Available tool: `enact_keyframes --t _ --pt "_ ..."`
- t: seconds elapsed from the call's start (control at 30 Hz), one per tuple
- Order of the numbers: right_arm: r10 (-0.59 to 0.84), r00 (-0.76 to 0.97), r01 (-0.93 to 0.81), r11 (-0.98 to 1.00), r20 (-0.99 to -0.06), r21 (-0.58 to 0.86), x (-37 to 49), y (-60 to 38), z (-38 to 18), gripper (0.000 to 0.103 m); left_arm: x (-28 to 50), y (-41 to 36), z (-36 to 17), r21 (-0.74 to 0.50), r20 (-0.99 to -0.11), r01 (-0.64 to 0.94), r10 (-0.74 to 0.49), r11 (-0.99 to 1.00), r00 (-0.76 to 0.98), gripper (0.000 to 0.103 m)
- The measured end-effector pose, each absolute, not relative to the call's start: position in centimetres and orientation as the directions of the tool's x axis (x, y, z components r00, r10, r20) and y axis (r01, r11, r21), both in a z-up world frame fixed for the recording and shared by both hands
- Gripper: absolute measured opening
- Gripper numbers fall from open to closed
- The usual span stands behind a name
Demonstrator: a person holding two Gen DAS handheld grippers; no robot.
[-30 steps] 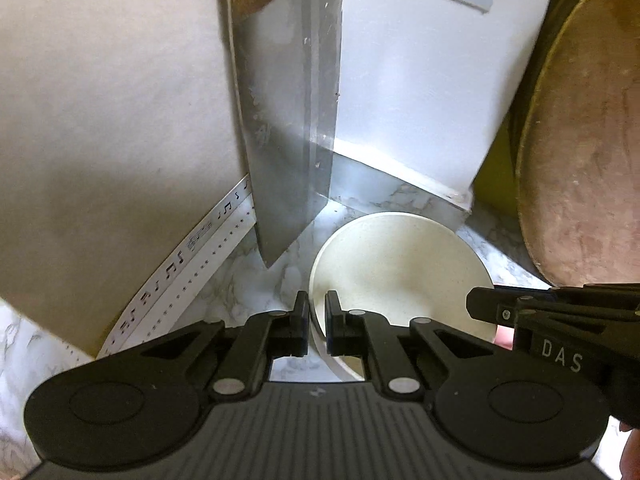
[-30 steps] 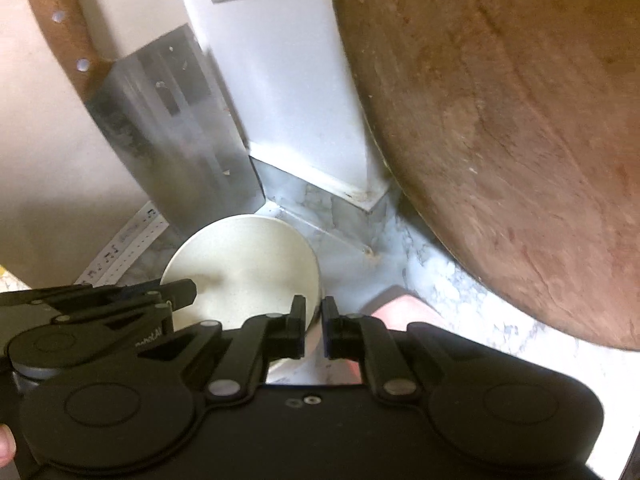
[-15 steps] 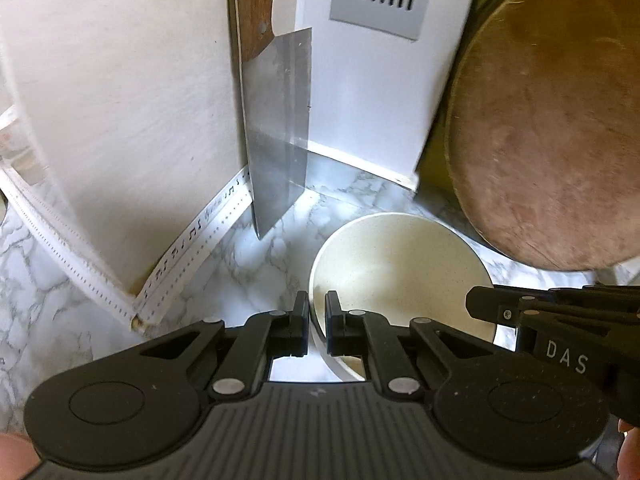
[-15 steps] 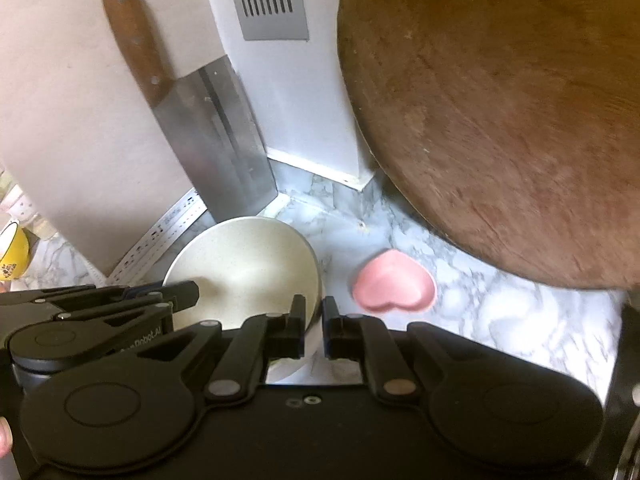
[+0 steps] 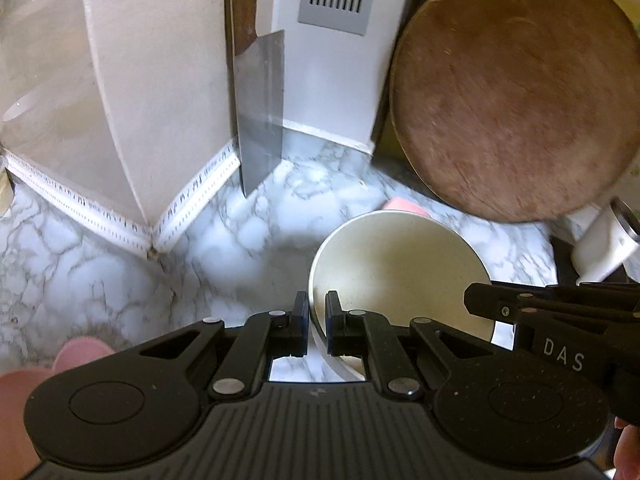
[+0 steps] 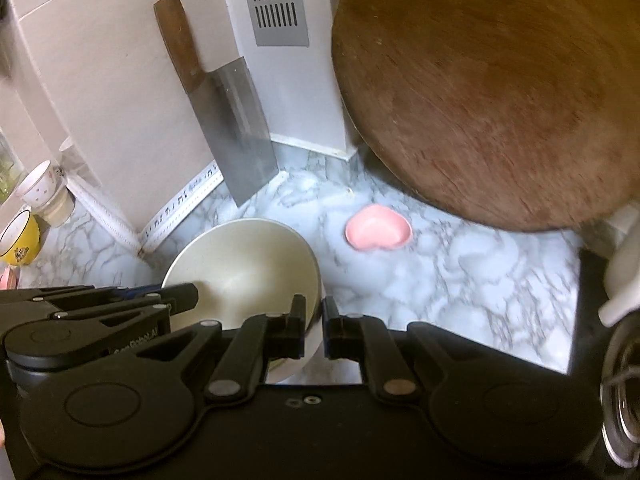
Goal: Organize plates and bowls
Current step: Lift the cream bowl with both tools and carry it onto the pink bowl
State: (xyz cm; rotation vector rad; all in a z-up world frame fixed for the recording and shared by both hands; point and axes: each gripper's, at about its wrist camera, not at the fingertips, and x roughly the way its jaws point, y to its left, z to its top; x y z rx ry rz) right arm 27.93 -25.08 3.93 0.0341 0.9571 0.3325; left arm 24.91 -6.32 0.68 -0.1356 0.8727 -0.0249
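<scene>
Two grippers, left gripper (image 5: pixel 317 322) and right gripper (image 6: pixel 314 326), tilted downward, clamp the cream bowl (image 6: pixel 244 268).

My two grippers share the bowl (image 5: pixel 400 264), one on each rim, so they crowd each other. Ahead of me the marble counter (image 6: pixel 460 264) lies open in the middle. One small obstacle sits there: the pink dish (image 6: pixel 378 227), well apart from the bowl on its right. Behind, the cleaver (image 6: pixel 236 148) leans on the wall with its tip on the counter, closing off that corner. The big round board (image 6: pixel 492 88) leans in from the right and overhangs the counter's back edge. Far left, cups (image 6: pixel 38 188) and a yellow bowl (image 6: pixel 18 240) block that side. At right a white appliance (image 5: pixel 604 240) narrows the way.
</scene>
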Motion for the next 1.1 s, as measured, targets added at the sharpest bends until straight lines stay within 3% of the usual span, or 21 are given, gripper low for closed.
enact_keyframes --t 0.57,1.1 --pt "0.259 0.529 -0.175 0.965 -0.808 0.194 19.6 -27.5 4.2 0.009 17.7 -7.9 0.5 -0.126 -0.781 0.083 -0.15 0.989 0.606 0.007" --pt "0.242 0.501 -0.116 0.97 -0.831 0.213 16.8 -28.9 2.2 0.009 15.5 -9.7 -1.8 -0.097 -0.798 0.152 -0.168 0.984 0.579 0.007"
